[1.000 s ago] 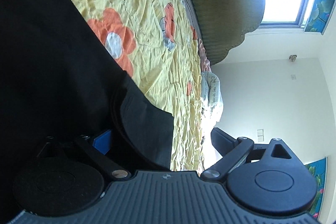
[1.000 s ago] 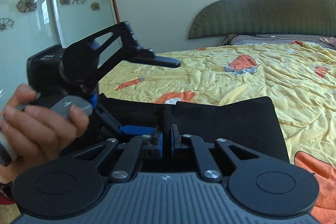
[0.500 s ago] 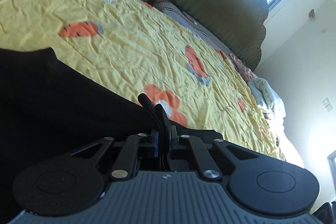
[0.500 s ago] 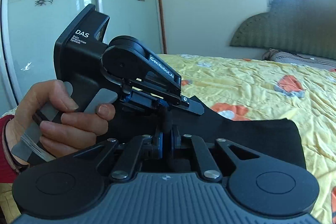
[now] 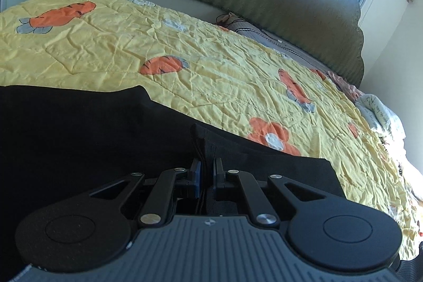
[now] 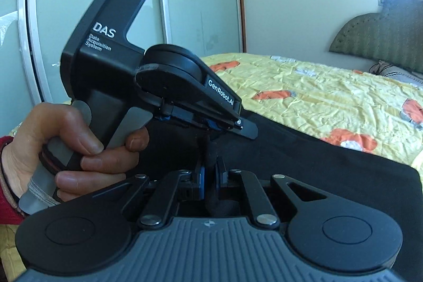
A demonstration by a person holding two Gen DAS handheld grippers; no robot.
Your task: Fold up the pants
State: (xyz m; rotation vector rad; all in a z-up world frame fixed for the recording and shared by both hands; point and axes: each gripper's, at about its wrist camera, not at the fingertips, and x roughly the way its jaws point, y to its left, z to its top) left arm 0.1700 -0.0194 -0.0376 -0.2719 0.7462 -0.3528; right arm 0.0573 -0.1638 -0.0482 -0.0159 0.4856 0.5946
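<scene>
Both grippers, the left gripper [image 5: 207, 168] and right gripper [image 6: 210, 171], pinch the near edge of the black pants [image 5: 79, 128] lying on the yellow quilt [image 5: 211, 75], so folding seems only partly done.

1. "DAS" stands in large white letters on the flat black side of the left tool's [image 6: 211, 130] housing, seen from the right wrist view.
2. Just under it, three short lines of small white print read "Data Acquisition System", tilted along with the housing.
3. "GenRobot.AI" stands in white on a narrow dark strip along the edge of the same tool's arm, below the round hub.
4. A small white emblem sits on the ribbed grey plate at the bottom of each wrist view; it holds no letters.
5. The left wrist view has no other readable writing.
</scene>
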